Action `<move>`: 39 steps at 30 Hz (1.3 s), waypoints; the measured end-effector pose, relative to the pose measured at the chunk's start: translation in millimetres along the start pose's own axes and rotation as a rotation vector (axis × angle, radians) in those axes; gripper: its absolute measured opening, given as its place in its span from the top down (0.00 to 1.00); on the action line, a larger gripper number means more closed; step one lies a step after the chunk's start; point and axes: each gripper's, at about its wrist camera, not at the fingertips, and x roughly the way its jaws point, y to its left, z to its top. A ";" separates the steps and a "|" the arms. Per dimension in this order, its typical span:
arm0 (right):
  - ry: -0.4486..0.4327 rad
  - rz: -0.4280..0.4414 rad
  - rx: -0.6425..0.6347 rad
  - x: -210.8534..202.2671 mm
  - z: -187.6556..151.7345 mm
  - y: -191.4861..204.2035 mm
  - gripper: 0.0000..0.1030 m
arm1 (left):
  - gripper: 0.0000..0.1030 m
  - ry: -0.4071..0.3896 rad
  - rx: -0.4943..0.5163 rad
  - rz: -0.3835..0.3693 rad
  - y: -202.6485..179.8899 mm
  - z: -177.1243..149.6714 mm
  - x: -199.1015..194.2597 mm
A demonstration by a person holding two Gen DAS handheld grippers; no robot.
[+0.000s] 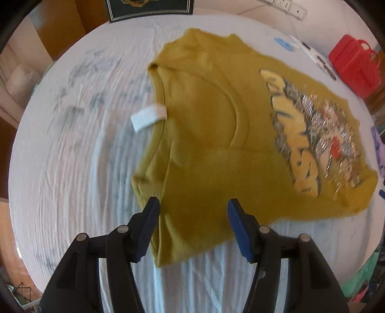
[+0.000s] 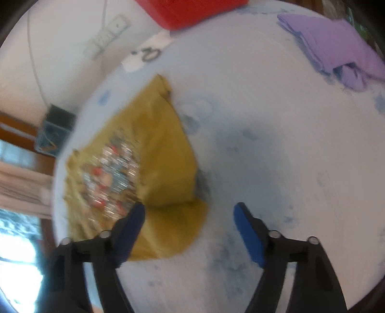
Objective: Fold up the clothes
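A mustard-yellow T-shirt (image 1: 216, 134) with a glittery printed graphic lies partly folded on the white sheet (image 1: 72, 156), its white neck label showing. My left gripper (image 1: 192, 204) is open, its blue-padded fingers spread over the shirt's near edge, holding nothing. In the right wrist view the same shirt (image 2: 154, 168) lies to the left, blurred. My right gripper (image 2: 189, 208) is open and empty, its left finger over the shirt's edge, its right finger over bare sheet (image 2: 276, 156).
A red box (image 1: 353, 65) and white strips lie at the far right edge. A folded purple garment (image 2: 336, 45) lies at the upper right in the right wrist view. A dark framed picture (image 1: 149, 8) stands beyond the table.
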 end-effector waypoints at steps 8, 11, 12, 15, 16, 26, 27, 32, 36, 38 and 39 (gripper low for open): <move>0.027 -0.100 -0.128 30.4 -11.5 23.8 0.69 | 0.43 -0.021 0.019 0.026 -6.8 -13.1 8.2; 0.015 -0.173 -0.160 42.9 -9.9 31.7 0.59 | 0.43 -0.034 0.032 0.027 -8.5 -14.4 8.2; 0.014 -0.181 -0.173 46.5 -10.7 34.9 0.56 | 0.43 -0.039 0.034 0.025 -8.6 -15.0 8.1; 0.018 -0.211 -0.227 48.9 -16.7 47.7 0.80 | 0.47 -0.050 0.036 0.026 -10.7 -16.6 7.1; 0.015 -0.222 -0.237 46.8 -18.9 50.9 0.93 | 0.53 -0.050 0.036 0.024 -11.9 -17.0 6.4; -0.011 -0.338 0.000 -32.5 -64.4 -32.6 0.95 | 0.56 -0.030 0.047 0.011 -13.9 -14.3 5.3; -0.013 -0.319 0.043 -33.9 -69.4 -43.5 0.94 | 0.56 -0.022 0.046 0.007 -13.6 -13.8 4.7; -0.059 -0.153 0.120 -44.8 -80.9 -56.5 0.84 | 0.56 -0.019 0.003 -0.063 -5.8 -12.1 -13.4; -0.069 -0.104 0.083 -44.9 -78.6 -43.5 0.70 | 0.56 -0.094 0.031 -0.088 -10.0 -2.3 -35.1; -0.069 -0.071 0.058 -44.8 -73.9 -37.3 0.60 | 0.56 -0.100 0.046 -0.082 -11.6 4.2 -30.8; -0.066 -0.062 0.043 -41.6 -71.8 -31.6 0.52 | 0.56 -0.094 0.049 -0.075 -13.3 3.8 -25.2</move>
